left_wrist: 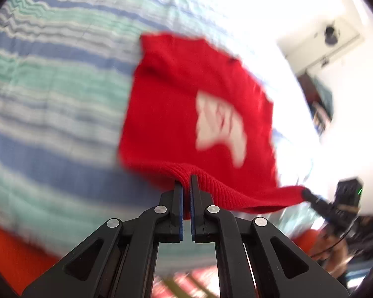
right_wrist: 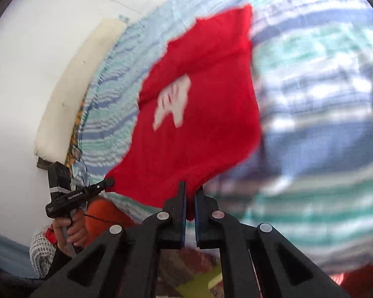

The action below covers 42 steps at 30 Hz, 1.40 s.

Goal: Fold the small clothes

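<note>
A small red knitted garment point(left_wrist: 186, 109) with a white print hangs stretched above the striped bedspread point(left_wrist: 49, 94). My left gripper point(left_wrist: 186, 182) is shut on its ribbed hem. My right gripper point(right_wrist: 191, 186) is shut on the same hem, at the other corner point(right_wrist: 186, 124). In the left wrist view the right gripper point(left_wrist: 308, 195) shows at the hem's right end. In the right wrist view the left gripper point(right_wrist: 108, 182) shows at the hem's left end, held by a hand. The views are motion-blurred.
The blue, green and white striped bedspread point(right_wrist: 323, 99) fills the ground below. A cream pillow or mattress edge point(right_wrist: 69, 94) lies against a white wall. Orange fabric point(right_wrist: 104, 213) shows near the person's hand. Shelving point(left_wrist: 320, 104) stands by the far wall.
</note>
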Motion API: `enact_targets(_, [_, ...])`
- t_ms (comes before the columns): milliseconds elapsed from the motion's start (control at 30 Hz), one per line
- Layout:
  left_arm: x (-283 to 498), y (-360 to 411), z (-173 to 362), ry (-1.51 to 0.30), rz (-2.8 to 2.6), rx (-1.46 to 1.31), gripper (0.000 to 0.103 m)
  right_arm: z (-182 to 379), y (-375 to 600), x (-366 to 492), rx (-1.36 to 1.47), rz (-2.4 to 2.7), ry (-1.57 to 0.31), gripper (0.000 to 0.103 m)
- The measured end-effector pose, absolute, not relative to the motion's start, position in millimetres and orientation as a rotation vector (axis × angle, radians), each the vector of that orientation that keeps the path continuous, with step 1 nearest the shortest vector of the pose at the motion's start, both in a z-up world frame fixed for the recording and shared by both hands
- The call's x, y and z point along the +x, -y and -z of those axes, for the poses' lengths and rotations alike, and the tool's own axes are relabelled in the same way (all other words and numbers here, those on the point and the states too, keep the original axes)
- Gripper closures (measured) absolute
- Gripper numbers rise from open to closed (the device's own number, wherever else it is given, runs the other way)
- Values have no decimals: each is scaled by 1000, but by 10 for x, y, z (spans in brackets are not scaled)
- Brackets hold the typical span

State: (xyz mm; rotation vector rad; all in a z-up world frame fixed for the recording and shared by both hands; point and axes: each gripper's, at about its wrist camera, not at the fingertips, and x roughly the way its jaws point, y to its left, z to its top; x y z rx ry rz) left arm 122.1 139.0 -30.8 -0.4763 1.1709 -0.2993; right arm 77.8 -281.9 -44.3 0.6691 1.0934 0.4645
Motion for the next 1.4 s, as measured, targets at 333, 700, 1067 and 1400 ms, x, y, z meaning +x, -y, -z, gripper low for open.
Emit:
enact_targets(333, [3356, -1245, 436, -1124, 188, -495, 101, 301, 2964, 2668, 623, -317, -871, 97])
enact_targets(700, [4169, -1463, 839, -1108, -96, -458, 47, 784, 2974, 3864, 633, -114, -914, 25])
enact_targets(1067, [2407, -1075, 906, -1117, 101, -112, 21, 727, 2243, 2688, 161, -497, -1029, 30])
enact_targets(1400, [1389, -1234, 843, -969, -76, -28, 8, 575, 2972, 1426, 221, -167, -890, 19])
